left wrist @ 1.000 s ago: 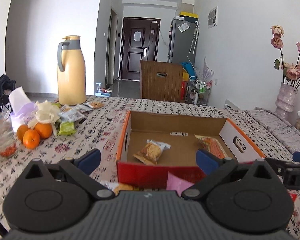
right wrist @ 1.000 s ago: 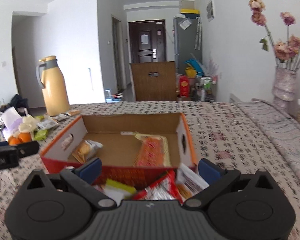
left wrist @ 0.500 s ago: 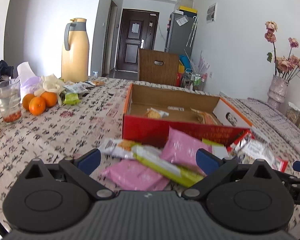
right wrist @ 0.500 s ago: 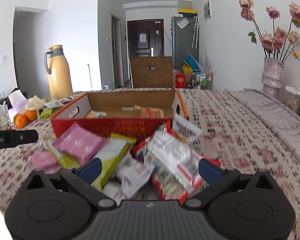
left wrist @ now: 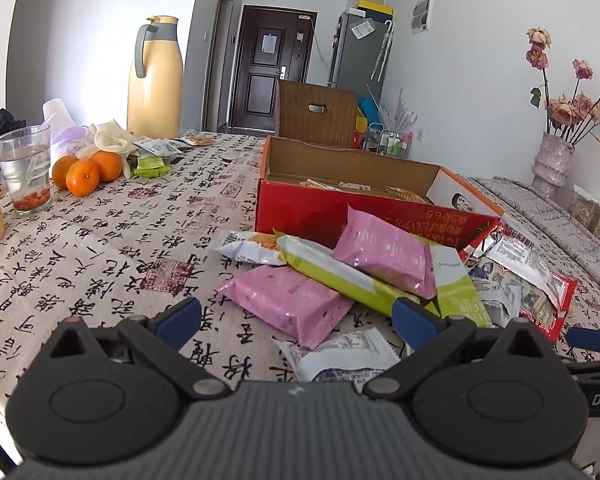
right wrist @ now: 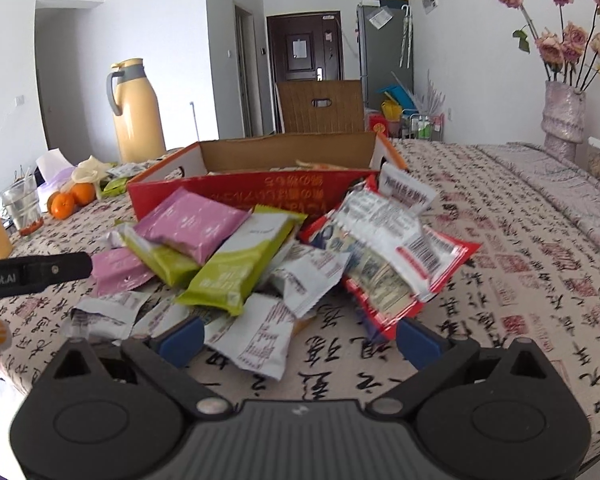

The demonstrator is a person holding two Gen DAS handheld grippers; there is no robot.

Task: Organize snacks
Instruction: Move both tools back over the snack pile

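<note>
Both grippers drawn back from box (left wrist: 360,208), snack pile (right wrist: 260,248) now ahead, jaws released, seemingly empty.

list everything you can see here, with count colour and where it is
cardboard box: 1, red front, brown inside, mid-table, a few packets inside
pink packets: 2, in the pile before the box
green packets: 2, lime, in the pile
white and red packets: several, right of the pile and near the fingers
oranges: 3, far left
glass: 1, clear, left edge
thermos: 1, cream, far left
small packets: a few, green and white, beside the oranges
vase of flowers: 1, pinkish, right
tablecloth: 1, beige, black script
left gripper: open, blue fingers
right gripper: open, blue fingers
</note>
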